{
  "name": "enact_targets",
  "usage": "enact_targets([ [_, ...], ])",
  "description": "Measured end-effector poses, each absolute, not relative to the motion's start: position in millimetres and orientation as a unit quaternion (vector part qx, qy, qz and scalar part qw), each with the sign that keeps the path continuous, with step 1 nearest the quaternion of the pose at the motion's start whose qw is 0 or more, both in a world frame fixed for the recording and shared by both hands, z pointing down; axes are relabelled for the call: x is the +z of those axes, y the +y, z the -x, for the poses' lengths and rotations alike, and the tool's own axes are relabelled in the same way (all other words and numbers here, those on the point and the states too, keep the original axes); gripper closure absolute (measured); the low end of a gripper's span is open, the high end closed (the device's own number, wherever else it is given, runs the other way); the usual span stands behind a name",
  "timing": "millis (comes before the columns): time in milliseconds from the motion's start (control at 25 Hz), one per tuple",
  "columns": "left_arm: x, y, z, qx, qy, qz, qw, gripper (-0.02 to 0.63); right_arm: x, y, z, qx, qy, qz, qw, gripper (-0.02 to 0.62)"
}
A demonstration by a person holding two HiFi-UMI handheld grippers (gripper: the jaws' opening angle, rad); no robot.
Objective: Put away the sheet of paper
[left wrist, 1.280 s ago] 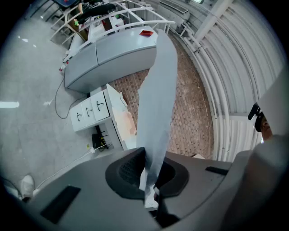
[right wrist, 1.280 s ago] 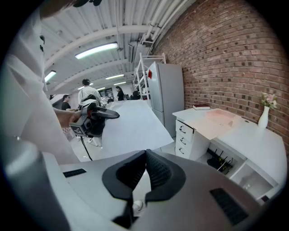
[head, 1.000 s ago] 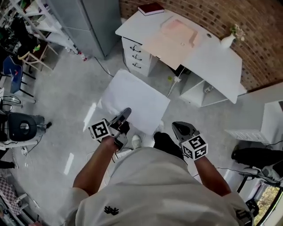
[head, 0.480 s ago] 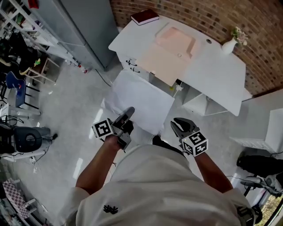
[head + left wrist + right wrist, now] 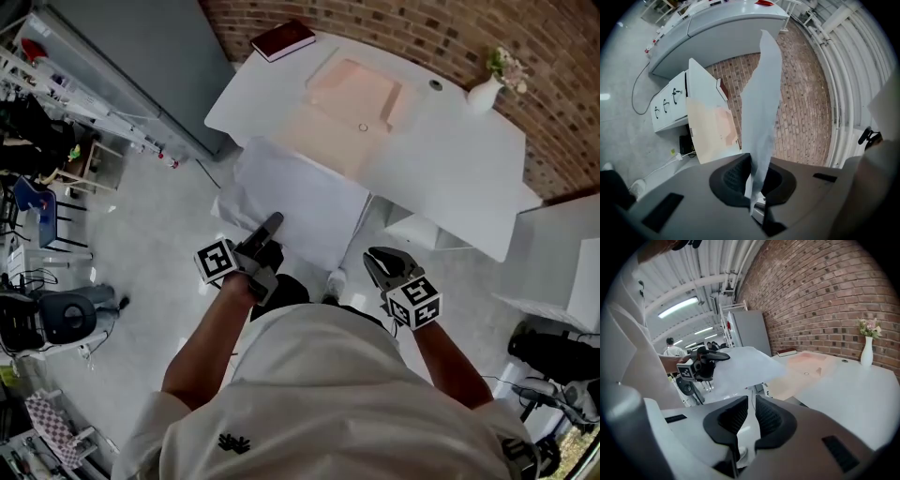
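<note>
A white sheet of paper (image 5: 300, 202) hangs out flat in front of me. My left gripper (image 5: 274, 223) is shut on its near edge. In the left gripper view the sheet (image 5: 761, 103) rises edge-on from between the pads. An open pink folder (image 5: 352, 98) lies on the white desk (image 5: 450, 159) ahead, and the sheet's far edge reaches the desk's front edge. My right gripper (image 5: 380, 261) is to the right of the sheet, shut and holding nothing. The right gripper view shows the sheet (image 5: 745, 364), the left gripper (image 5: 705, 359) and the folder (image 5: 806, 364).
A dark red book (image 5: 283, 39) lies at the desk's far left corner and a white vase with flowers (image 5: 485, 89) stands at its far right. A grey cabinet (image 5: 141, 56) is on the left, a brick wall behind. White drawers (image 5: 668, 105) sit under the desk.
I have walked toward the desk. Both grippers and the held sheet came closer to it, and the sheet's far edge now reaches the desk front.
</note>
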State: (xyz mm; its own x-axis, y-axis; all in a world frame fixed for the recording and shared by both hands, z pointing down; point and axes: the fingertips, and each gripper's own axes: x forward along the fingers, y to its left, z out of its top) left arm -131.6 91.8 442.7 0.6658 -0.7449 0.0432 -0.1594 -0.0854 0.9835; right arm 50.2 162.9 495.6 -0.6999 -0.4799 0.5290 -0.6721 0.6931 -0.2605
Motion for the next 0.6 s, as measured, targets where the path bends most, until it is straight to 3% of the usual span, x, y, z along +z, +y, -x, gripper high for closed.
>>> enact_targets([
  [600,493,-76,109,-0.190,-0.311,-0.693,0.622,0.583,493,53,-74,0.247,-0.843,-0.429,0.208,0.526],
])
